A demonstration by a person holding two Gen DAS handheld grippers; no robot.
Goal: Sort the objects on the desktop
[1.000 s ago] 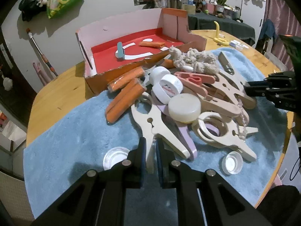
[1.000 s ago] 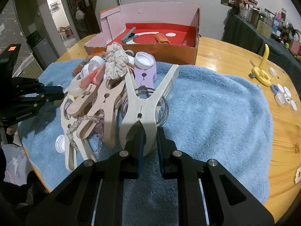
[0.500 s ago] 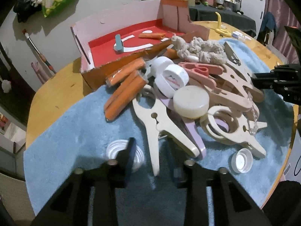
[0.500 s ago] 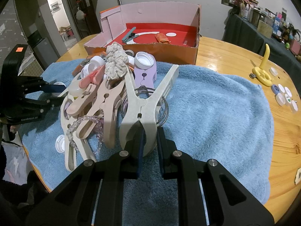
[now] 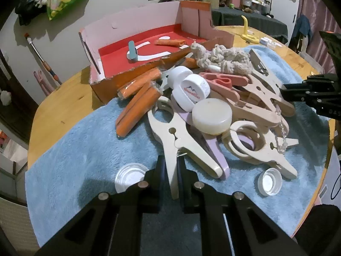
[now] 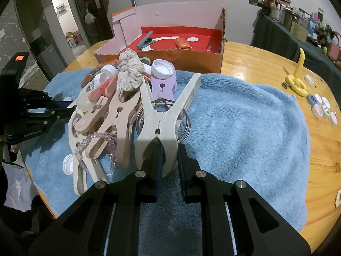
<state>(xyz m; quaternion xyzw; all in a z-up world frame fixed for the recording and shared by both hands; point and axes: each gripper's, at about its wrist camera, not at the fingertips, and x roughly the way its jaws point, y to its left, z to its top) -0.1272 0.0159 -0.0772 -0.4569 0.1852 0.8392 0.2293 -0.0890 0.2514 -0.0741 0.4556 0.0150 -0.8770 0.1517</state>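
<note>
A round wooden table (image 6: 266, 68) carries a blue fleece towel (image 6: 245, 132) that covers most of its near side. At the towel's far edge stands an open orange cardboard box (image 5: 106, 85) with a red floor; a teal clip (image 5: 132, 50) and an orange wrapped packet (image 5: 170, 42) lie inside it. A heap of objects sits on the towel just in front of the box: large plastic clamps, orange wrapped sticks (image 5: 136, 111), a beige knitted scrunchie (image 5: 226, 59), white bottle caps and a round cream lid (image 5: 212, 115).

The left gripper (image 5: 170, 166) is closing its jaws and pinches one handle of a cream clamp (image 5: 177, 136) at the near edge of the heap. The right gripper (image 6: 170, 155) is clamped on the handle end of a white speckled clamp (image 6: 159, 123), which lies over a coil of wire rings (image 6: 185, 123).

Two loose white caps rest on the towel, one (image 5: 130, 177) just beside the left gripper, another (image 5: 269, 181) near the heap's right side. A yellow ring-shaped toy (image 6: 297, 81) and small caps (image 6: 321, 106) lie on bare wood, well apart from the heap.
</note>
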